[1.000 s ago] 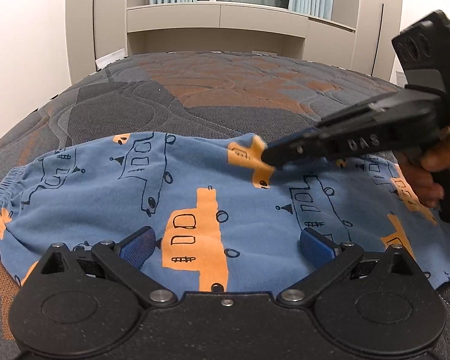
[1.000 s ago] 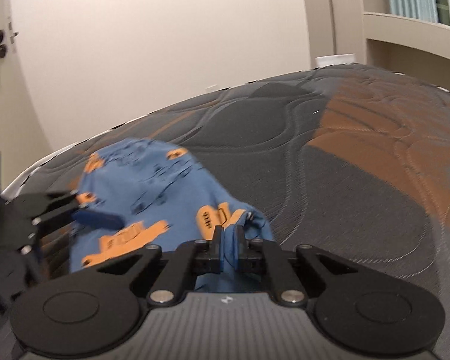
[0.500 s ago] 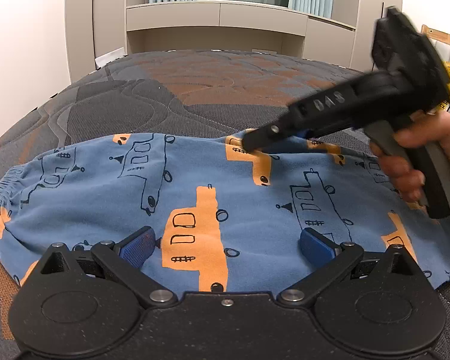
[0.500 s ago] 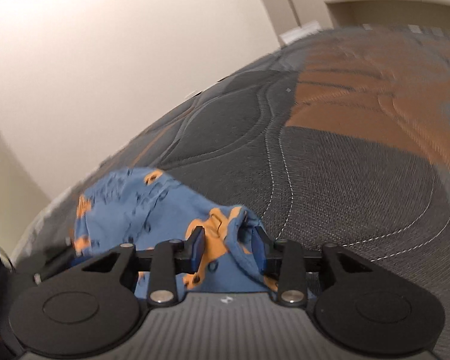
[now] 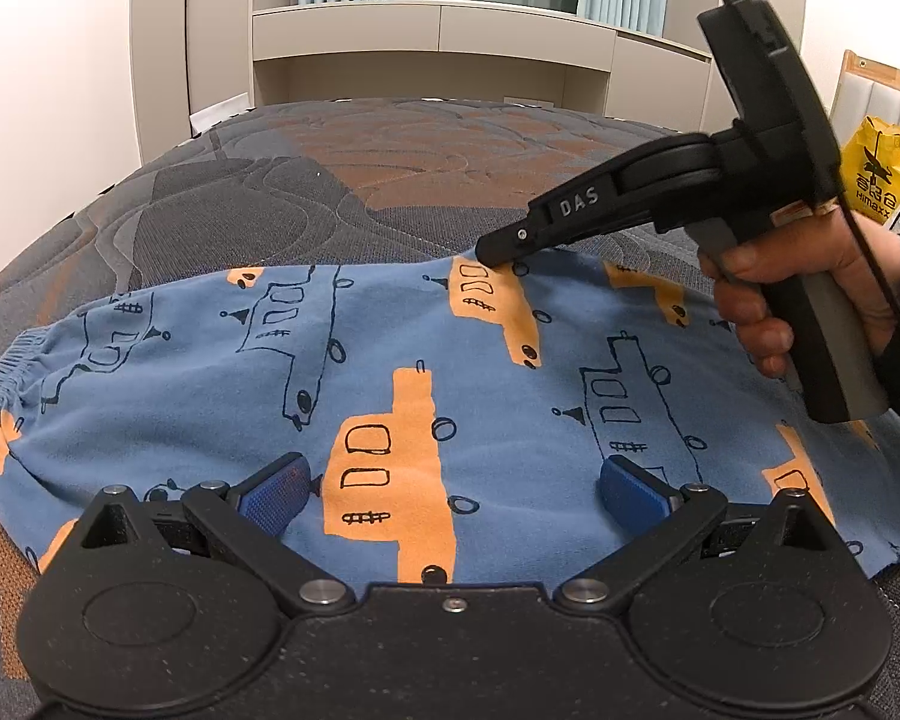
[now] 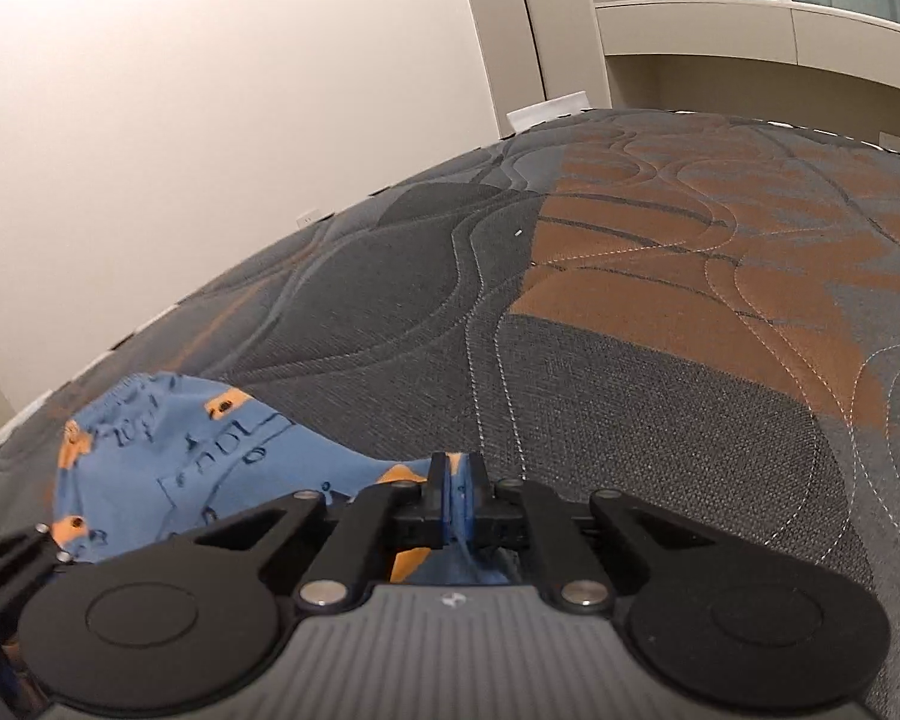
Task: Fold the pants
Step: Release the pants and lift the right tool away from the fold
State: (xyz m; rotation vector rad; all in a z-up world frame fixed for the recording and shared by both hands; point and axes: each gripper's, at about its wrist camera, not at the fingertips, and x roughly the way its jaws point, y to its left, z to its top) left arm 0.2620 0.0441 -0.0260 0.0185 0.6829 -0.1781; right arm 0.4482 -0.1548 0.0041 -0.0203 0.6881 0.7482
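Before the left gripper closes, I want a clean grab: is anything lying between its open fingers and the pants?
Nothing visible. The left gripper is open directly over the near edge of the pants, only fabric between its blue pads. The right gripper is shut on the far edge, well clear.

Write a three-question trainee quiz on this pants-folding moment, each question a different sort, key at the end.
1. True or false: the right gripper is shut on the pants.
2. Which stands open? A) left gripper B) right gripper
3. Fill in: the pants lie on a ___.

Key: 1 true, its pads pinch the far edge of the cloth; 2 A, pads wide apart over the near edge; 3 bed.
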